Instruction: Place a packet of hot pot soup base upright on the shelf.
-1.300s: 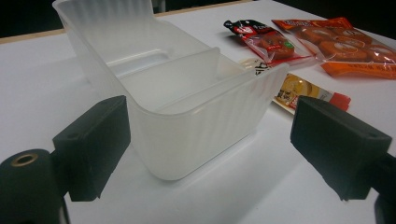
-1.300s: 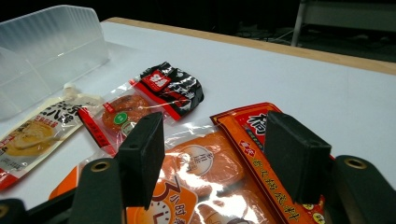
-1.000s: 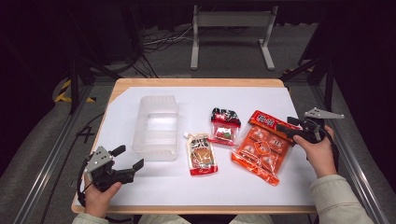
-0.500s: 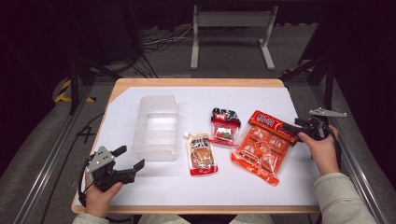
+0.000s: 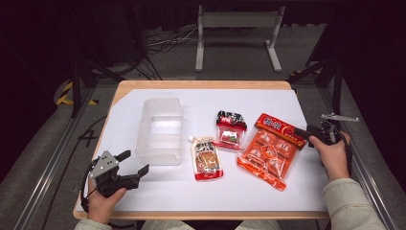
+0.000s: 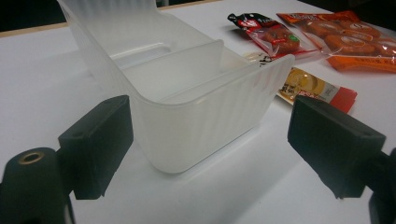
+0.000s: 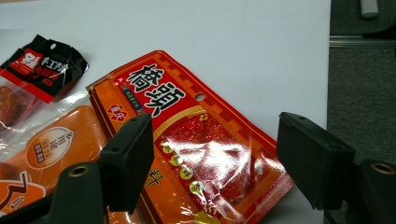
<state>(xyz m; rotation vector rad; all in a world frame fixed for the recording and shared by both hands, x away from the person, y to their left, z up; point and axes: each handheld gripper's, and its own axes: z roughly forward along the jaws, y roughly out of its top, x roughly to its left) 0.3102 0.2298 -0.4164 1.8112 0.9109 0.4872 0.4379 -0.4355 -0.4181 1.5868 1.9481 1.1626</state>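
A wooden tabletop (image 5: 201,85) is covered by a white sheet (image 5: 287,191). On the sheet a clear plastic box (image 5: 160,130) lies toward the left edge. A spouted sauce pouch (image 5: 206,158) sits mid-table, a small black-topped snack bag (image 5: 230,129) behind it, and a large orange packet (image 5: 269,149) lies toward the right edge.

We look along our right gripper (image 7: 212,158), its black fingers (image 7: 126,161) spread apart above an orange-red snack packet (image 7: 196,140) lying flat on the white worktop (image 7: 224,42); a black-topped packet (image 7: 42,67) lies nearby.
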